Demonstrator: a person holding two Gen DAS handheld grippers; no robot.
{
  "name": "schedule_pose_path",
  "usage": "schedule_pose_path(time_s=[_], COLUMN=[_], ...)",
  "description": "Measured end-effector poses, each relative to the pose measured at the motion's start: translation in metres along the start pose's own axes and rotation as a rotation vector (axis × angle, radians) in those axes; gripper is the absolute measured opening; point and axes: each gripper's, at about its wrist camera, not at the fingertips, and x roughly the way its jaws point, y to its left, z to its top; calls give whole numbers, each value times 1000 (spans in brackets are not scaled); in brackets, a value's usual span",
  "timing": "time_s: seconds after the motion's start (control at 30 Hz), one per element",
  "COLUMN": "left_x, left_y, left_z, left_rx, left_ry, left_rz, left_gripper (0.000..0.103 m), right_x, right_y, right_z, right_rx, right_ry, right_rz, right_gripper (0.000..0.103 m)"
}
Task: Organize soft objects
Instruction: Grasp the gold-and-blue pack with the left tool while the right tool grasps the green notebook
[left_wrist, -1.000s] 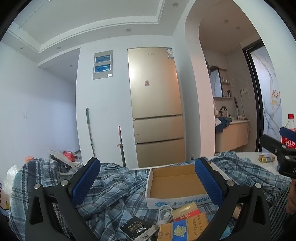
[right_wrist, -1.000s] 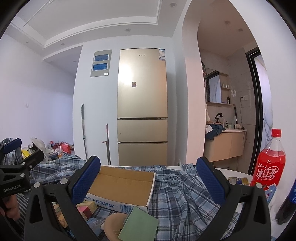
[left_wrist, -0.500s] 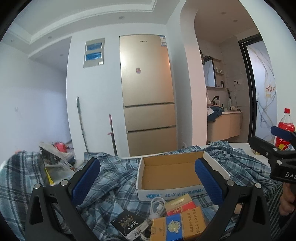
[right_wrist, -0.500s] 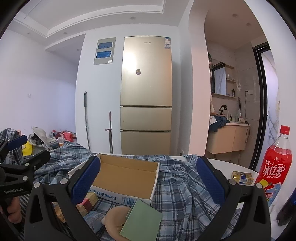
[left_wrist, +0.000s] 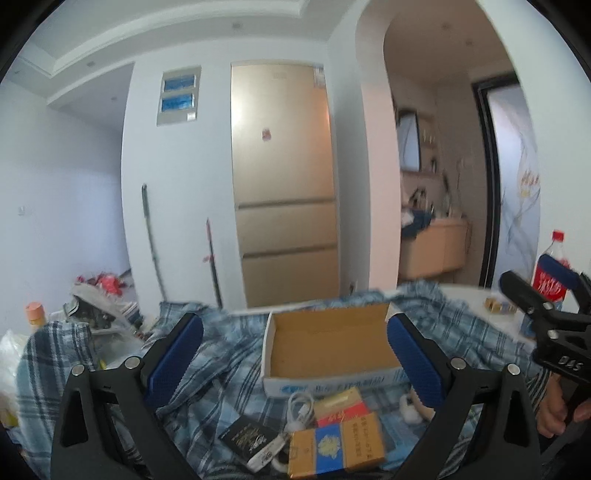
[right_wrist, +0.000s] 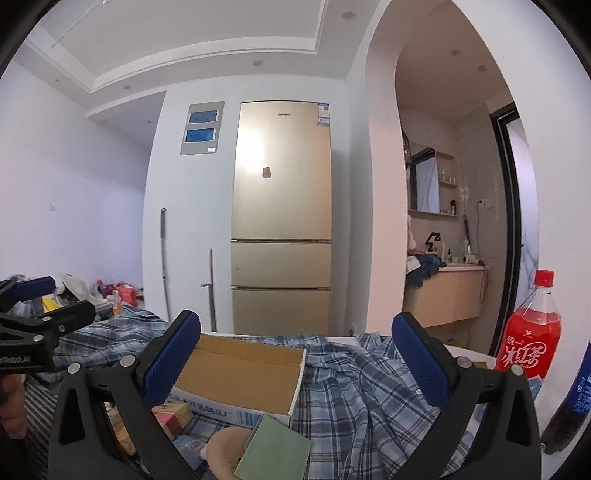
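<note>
Over the desk (right_wrist: 476, 354), the plaid shirt (right_wrist: 354, 384) lies rumpled round the cardboard box (right_wrist: 240, 373); both the left gripper (left_wrist: 295, 354) and right gripper (right_wrist: 295, 350) hover released, so I'd pinch bunched cloth clear of the box.

Ahead of the left claw (left_wrist: 295, 354), between its spread fingers, a box (left_wrist: 332, 347) sits on a shirt (left_wrist: 221, 369). Nearer the claw lie a cable (left_wrist: 300, 406) and packs (left_wrist: 336, 441), the packs just right of a wallet (left_wrist: 246, 439). The right claw (right_wrist: 295, 354) has the box ahead-left, a bottle (right_wrist: 530, 332) right, and a fridge (right_wrist: 282, 218) behind.
</note>
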Motion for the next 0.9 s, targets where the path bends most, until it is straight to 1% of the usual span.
schedule_pose_path(time_s=[0.03, 0.07, 0.13, 0.2, 0.27, 0.3, 0.37, 0.43, 0.57, 0.63, 0.67, 0.8, 0.9], left_x=[6, 10, 18, 29, 44, 53, 63, 69, 79, 85, 87, 91, 92], left_y=[-2, -1, 3, 9, 15, 16, 12, 10, 9, 10, 9, 7, 9], left_z=[2, 2, -1, -8, -18, -24, -36, -46, -56, -63, -66, -74, -76], left_rx=[16, 16, -19, -62, -112, -128, -125, -127, -156, -172, -175, -183, -199], left_ry=[55, 90, 146, 225, 329, 397, 466, 503, 567, 596, 606, 643, 646], left_rz=[-1, -22, -66, -102, -155, -190, -218, -244, -302, -339, -349, -389, -397], left_gripper=[101, 101, 101, 101, 101, 101, 101, 101, 101, 96, 94, 94, 93], right_x=[1, 2, 5, 9, 15, 19, 26, 30, 36, 36, 36, 40, 43], right_y=[-2, -3, -6, -8, -10, -12, -16, -20, -21, -20, -19, -18, -19], right_z=[2, 3, 5, 5, 3, 2, -1, -5, -10, -14, -15, -18, -19], right_rx=[5, 11, 23, 36, 57, 69, 97, 118, 129, 120, 118, 112, 119], right_ry=[15, 31, 61, 94, 136, 162, 212, 245, 287, 295, 302, 324, 341], right_rz=[16, 38, 65, 85, 109, 114, 128, 134, 134, 128, 128, 122, 121], right_gripper=[103, 103, 103, 103, 103, 103, 99, 96, 96, 96, 96, 96, 96])
